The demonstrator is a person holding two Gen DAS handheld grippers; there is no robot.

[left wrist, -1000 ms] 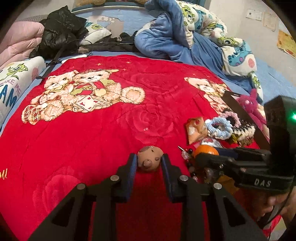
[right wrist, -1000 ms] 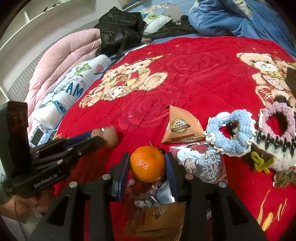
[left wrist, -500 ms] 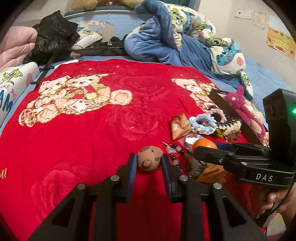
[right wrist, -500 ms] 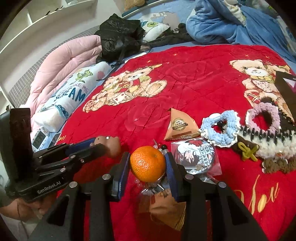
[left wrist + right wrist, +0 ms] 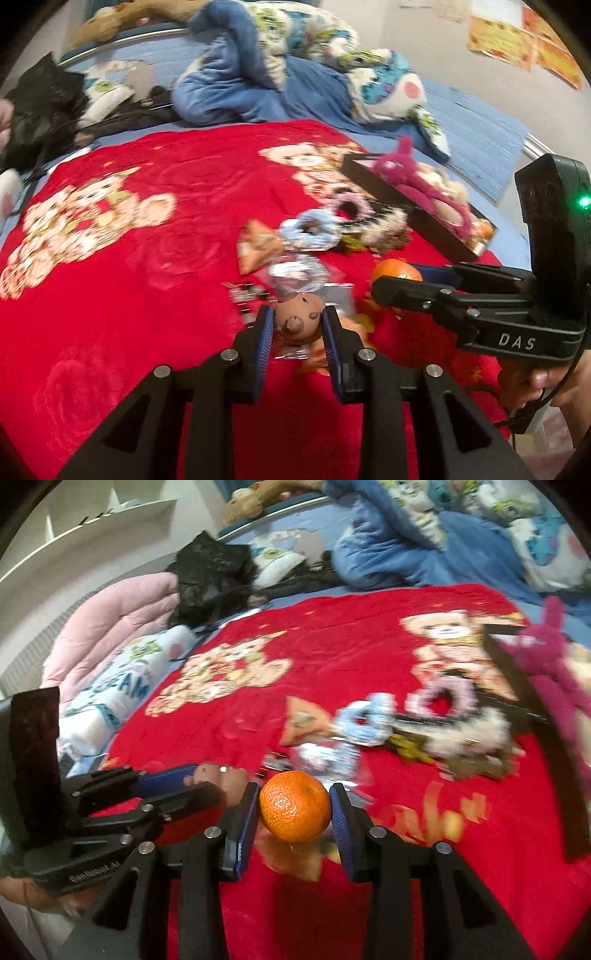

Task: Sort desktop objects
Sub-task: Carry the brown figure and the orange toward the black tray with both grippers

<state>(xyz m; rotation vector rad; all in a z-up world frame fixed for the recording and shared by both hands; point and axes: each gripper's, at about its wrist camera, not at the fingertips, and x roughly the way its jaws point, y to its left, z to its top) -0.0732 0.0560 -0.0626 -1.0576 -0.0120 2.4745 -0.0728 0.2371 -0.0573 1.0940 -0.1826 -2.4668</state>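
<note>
Orange tangerine (image 5: 295, 805) sits clamped in the right tongs (image 5: 294, 812), toy pig (image 5: 298, 320) in the left tongs (image 5: 298, 328); the dark tray (image 5: 413, 212) lies ahead-right, nearer the right.

Both grippers have lifted off the red blanket (image 5: 110, 295) and swung right: the left gripper (image 5: 298, 321) carries the brown toy head (image 5: 297, 319), the right gripper (image 5: 294, 806) the orange (image 5: 294, 805), now over the clutter near the dark tray (image 5: 413, 218)
</note>
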